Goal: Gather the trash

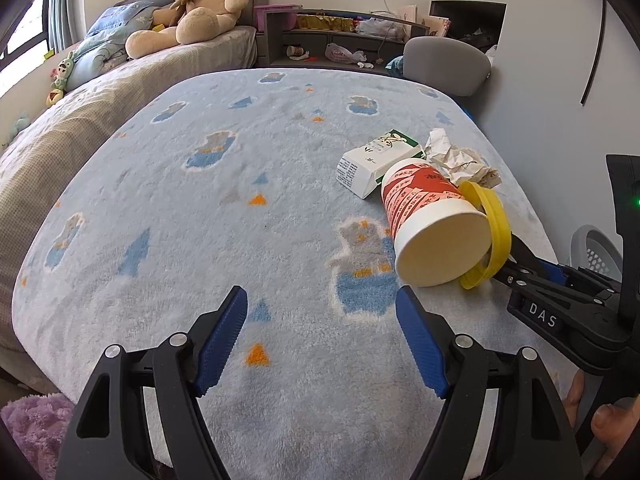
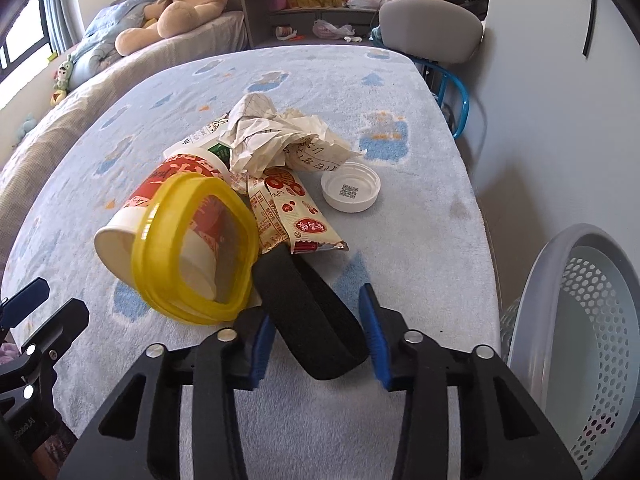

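Left wrist view: saw blue blanket (image 1: 200, 220) with bear print filling the middle of the frame. Noted teddy bear (image 1: 196, 4) at 11 o'clock on the bed behind and grey chair (image 1: 446, 60) at 1 o'clock past the blanket's far edge. Logged perforated basket (image 2: 552, 280) at 4 o'clock in right wrist view, off the blanket's edge, tilted with its opening toward the camera.

Found left gripper (image 1: 322, 300) at 6 o'clock, jaws wide apart, nothing between them, only blanket below. Found right gripper (image 2: 316, 304) at 6 o'clock of its own view, jaws narrow, pads seemingly pressed on both sides of black bar (image 2: 320, 340). Traced that bar up to 11 o'clock, where it met yellow ring (image 2: 192, 248); could not tell whether the two were joined.

Spotted trash bunched at 3 o'clock in left wrist view. Marked red-and-white paper cup (image 1: 428, 216) on its side, mouth toward the camera, with the yellow ring tilted against its rim. Marked white carton (image 1: 372, 164) lying flat just behind the cup, touching it. Marked crumpled paper (image 1: 460, 160) beside the carton at 2 o'clock. Picked out red snack wrapper (image 2: 296, 216) flat between cup and white cap (image 2: 350, 190), the cap open side up, a printed code inside.
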The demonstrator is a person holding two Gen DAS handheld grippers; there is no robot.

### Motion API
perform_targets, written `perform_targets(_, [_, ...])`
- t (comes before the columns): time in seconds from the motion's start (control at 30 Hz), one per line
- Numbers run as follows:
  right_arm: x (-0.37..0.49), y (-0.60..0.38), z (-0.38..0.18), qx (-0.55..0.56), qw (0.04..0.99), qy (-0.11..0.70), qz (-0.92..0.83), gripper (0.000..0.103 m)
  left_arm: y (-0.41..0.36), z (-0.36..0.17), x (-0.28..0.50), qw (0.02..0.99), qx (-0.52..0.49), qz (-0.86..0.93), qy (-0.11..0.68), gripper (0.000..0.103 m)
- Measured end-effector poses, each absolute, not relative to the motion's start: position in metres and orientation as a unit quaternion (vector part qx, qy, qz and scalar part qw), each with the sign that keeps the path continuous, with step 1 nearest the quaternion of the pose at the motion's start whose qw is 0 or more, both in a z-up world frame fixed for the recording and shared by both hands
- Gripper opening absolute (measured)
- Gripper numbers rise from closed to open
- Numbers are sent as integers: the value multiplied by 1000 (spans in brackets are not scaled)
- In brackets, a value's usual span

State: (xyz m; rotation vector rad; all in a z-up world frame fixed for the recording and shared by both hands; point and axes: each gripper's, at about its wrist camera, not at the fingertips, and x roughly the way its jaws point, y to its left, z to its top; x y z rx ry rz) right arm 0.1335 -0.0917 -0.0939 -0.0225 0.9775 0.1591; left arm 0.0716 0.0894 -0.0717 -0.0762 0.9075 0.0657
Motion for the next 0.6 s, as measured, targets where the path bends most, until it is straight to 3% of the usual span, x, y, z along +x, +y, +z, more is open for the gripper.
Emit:
perform_targets(0.1, [126,-96,-88,2,882,465,81,19,87,-71,70,898,-37,27,437,73])
perform_targets(0.6, [77,-128,-57,55,894,437,83,19,67,-60,58,898,-42,-10,439,73])
